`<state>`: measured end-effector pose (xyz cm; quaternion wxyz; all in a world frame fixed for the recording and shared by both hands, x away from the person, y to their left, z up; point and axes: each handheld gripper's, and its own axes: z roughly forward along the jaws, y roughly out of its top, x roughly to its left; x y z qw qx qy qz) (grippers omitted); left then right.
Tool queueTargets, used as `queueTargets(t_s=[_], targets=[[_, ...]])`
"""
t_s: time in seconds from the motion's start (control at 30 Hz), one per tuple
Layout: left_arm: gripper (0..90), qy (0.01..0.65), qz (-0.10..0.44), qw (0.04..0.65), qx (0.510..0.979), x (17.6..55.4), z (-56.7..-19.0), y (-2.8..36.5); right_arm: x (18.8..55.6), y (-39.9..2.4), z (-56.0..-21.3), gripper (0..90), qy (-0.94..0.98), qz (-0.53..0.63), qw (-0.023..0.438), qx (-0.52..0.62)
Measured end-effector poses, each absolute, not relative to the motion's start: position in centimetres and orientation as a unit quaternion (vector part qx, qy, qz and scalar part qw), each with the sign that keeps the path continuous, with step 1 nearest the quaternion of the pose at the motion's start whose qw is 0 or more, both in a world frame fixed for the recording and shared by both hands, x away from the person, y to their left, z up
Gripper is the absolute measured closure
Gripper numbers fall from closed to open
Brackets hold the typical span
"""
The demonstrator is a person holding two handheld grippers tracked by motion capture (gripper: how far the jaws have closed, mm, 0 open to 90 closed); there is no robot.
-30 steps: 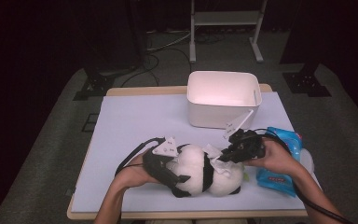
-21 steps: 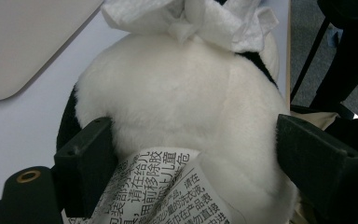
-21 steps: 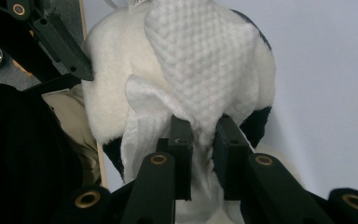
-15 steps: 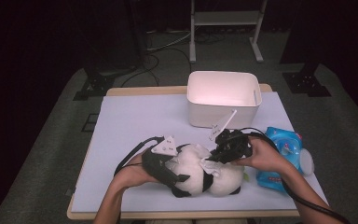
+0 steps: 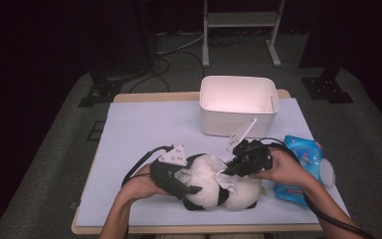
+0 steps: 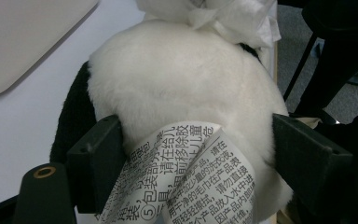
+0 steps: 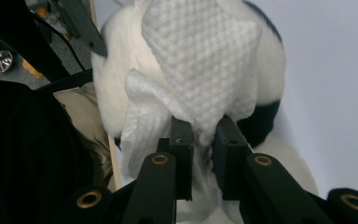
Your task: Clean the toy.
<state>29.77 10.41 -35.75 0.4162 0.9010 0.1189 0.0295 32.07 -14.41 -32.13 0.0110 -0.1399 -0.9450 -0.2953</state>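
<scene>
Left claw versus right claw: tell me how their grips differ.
The left claw stands wide around the plush panda; the right claw is nearly closed. The left grips the panda's thick body; the right pinches a thin white wipe laid on the panda. Both have black jaws.

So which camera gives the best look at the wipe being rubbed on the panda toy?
The right gripper view: the white wipe is close up, pinched between the right gripper jaws against the panda toy. The left gripper view catches its crumpled edge; the high view shows a small patch.
</scene>
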Motion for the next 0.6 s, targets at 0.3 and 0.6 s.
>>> queueTargets(t_s=[0.3,0.6], targets=[[20.9,0.121,0.033,0.41,0.903,29.8,-35.8,10.4,32.9,-11.0,-30.7,79.1,-0.95,-0.289,0.012,-0.115],[20.9,0.121,0.032,0.413,0.902,29.7,-35.8,10.3,34.2,-9.5,-29.9,79.0,-0.951,-0.285,0.012,-0.116]])
